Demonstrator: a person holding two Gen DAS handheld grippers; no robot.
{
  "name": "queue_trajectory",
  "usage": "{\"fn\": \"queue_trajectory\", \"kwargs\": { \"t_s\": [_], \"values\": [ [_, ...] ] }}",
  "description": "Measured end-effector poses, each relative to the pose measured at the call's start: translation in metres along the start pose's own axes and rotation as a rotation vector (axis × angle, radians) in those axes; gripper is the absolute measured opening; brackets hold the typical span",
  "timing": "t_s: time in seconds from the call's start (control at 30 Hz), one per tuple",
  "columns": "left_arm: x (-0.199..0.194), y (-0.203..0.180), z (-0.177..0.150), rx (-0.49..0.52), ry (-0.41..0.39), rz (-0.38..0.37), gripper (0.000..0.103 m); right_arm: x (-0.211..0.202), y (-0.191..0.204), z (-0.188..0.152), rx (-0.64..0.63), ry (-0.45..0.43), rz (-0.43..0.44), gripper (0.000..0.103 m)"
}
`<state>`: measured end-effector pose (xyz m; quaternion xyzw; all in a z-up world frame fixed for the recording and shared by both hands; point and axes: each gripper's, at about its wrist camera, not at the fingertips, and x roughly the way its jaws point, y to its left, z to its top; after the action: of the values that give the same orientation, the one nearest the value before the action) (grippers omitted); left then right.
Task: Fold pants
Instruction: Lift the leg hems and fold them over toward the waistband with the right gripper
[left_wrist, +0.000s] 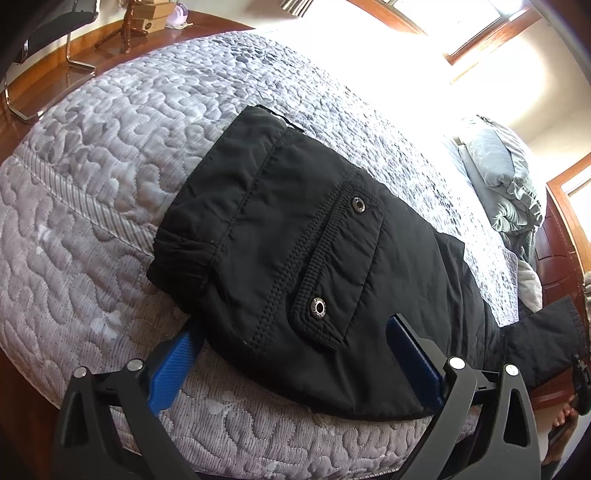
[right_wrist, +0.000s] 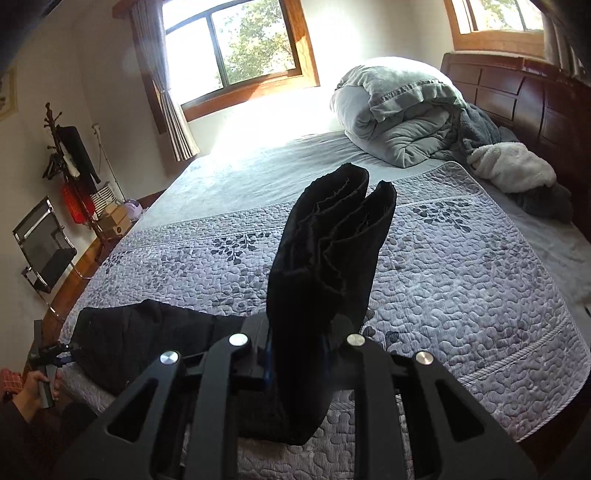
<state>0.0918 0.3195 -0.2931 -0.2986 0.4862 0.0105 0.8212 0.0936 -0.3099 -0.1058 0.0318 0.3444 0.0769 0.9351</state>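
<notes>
The soft, limp black padded pants (left_wrist: 295, 236) droop from the right claw (right_wrist: 301, 354) clenched on their cuffs, while the left claw (left_wrist: 295, 354) gapes wide at the waistband, the firmest hold.

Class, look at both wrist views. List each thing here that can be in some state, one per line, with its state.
Pants: waist end flat on the quilt, leg ends lifted, not yet folded over.
Pocket flap: lying down, two snaps showing.
Left gripper: open, fingers straddling the waist end.
Right gripper: shut on the pant legs.
Quilt: spread flat.
Comforter: bundled up near the headboard.
Curtain: drawn aside.
</notes>
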Motion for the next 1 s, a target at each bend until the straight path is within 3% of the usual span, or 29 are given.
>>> {"fn": "queue_trajectory", "kwargs": {
  "t_s": [0.17, 0.53, 1.0],
  "values": [
    [-0.004, 0.001, 0.001, 0.005, -0.002, -0.022, 0.099, 0.010, 0.041, 0.002, -0.119, 0.022, -0.036, 0.018],
    [-0.006, 0.010, 0.000, -0.007, 0.008, -0.055, 0.099, 0.046, 0.131, -0.009, -0.306, 0.099, -0.022, 0.017],
    [-0.016, 0.029, -0.004, -0.012, 0.028, -0.068, 0.099, 0.113, 0.238, -0.099, -0.639, 0.252, -0.094, 0.017]
  ]
}}
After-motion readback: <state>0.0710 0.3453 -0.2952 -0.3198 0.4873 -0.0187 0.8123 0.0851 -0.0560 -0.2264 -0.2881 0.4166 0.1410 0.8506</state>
